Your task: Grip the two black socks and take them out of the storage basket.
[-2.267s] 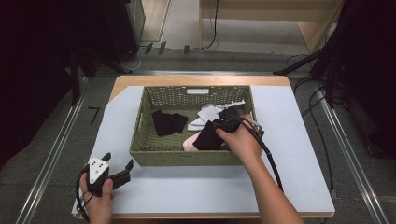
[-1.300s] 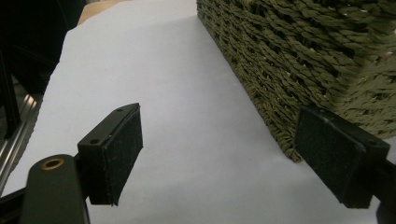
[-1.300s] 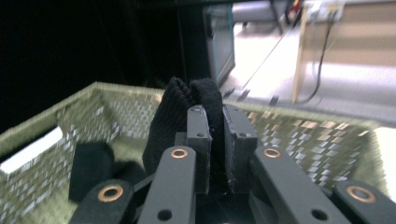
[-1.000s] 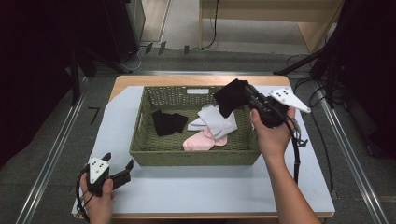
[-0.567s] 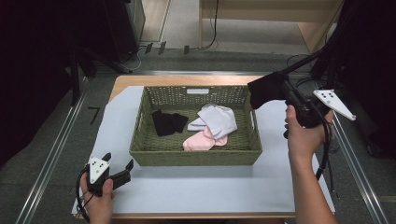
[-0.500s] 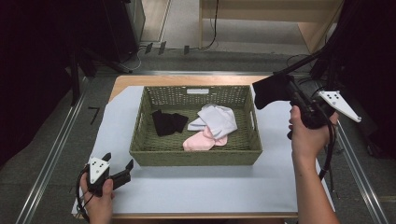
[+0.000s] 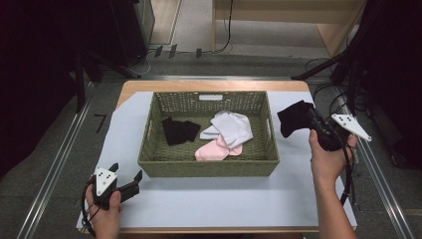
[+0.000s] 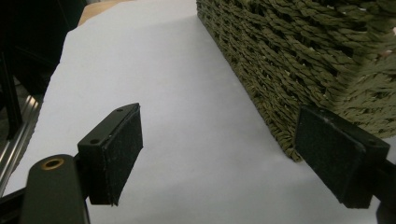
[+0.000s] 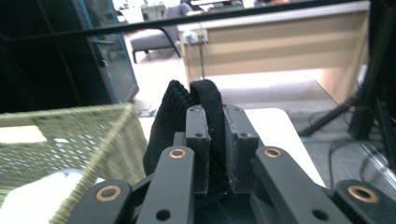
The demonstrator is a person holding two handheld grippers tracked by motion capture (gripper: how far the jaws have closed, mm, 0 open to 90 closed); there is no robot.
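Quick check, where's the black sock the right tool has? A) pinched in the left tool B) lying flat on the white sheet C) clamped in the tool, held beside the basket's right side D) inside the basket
C: the right tool is shut on the black sock, held out past the right wall of the basket; the right gripper view shows its jaws pinching the sock.

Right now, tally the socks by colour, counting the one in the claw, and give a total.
Black: 2, one lying in the basket at its left, one clamped in the right claw beside the basket.
White: 1, in the basket.
Pink: 1, in the basket, partly under the white one.
Total: 4.
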